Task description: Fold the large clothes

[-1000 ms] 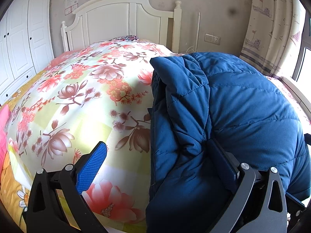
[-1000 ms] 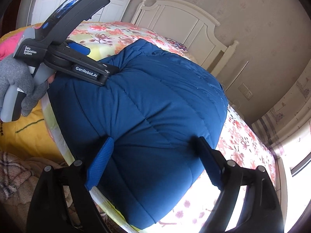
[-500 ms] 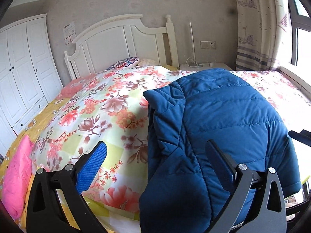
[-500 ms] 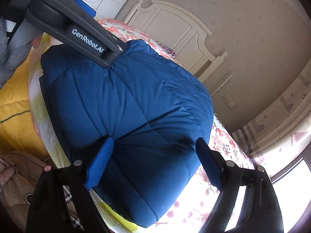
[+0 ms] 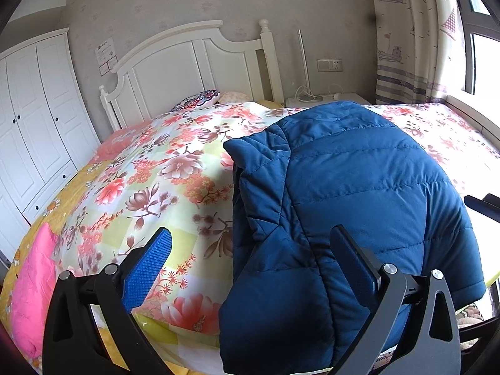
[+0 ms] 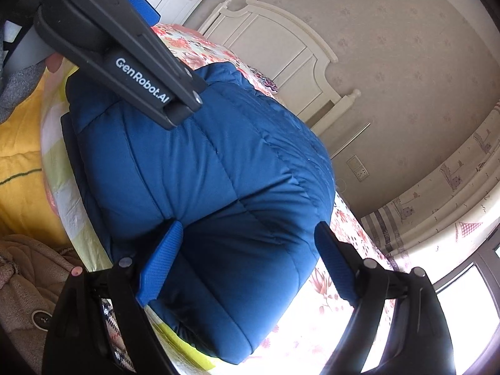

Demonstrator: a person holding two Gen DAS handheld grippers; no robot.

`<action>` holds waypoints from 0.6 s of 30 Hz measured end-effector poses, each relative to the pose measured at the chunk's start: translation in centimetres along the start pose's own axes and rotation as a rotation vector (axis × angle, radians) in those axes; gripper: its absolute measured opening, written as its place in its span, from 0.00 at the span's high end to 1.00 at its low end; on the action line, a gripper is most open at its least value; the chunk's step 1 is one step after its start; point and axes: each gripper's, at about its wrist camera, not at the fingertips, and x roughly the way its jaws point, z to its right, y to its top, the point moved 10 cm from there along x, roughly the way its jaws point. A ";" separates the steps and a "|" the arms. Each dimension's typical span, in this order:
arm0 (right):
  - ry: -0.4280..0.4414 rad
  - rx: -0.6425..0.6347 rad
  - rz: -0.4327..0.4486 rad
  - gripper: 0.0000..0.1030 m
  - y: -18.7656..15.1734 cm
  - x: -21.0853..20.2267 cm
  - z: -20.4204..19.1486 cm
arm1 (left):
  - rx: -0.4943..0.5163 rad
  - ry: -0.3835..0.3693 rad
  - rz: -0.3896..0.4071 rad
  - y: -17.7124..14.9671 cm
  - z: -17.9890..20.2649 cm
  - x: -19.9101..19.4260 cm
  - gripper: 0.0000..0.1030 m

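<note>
The blue padded jacket (image 5: 359, 206) lies folded into a thick bundle on the near edge of the bed (image 5: 162, 172), its lower end hanging over the side, a quilted flap doubled over along its left edge. My left tool (image 5: 250, 256) hangs above that left edge, fingers spread wide, holding nothing. My right tool (image 6: 247, 250) stands over the jacket's lower right part, equally wide and empty. I judge the folding nearly finished, with both tools free of the cloth. Any next move would call for checking that the bundle holds its shape, then pressing it flat or shifting it further onto the flowered quilt.
</note>
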 end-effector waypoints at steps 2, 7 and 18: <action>0.001 0.003 0.000 0.18 0.0 -0.2 0.0 | -0.005 0.001 -0.001 0.0 -0.2 0.1 0.06; 0.002 0.005 -0.001 0.18 0.0 -0.3 -0.1 | -0.007 -0.003 -0.004 -0.2 -0.1 0.2 0.06; 0.006 0.011 -0.002 0.18 0.1 -0.1 -0.1 | -0.010 -0.005 -0.007 -0.4 0.0 0.4 0.06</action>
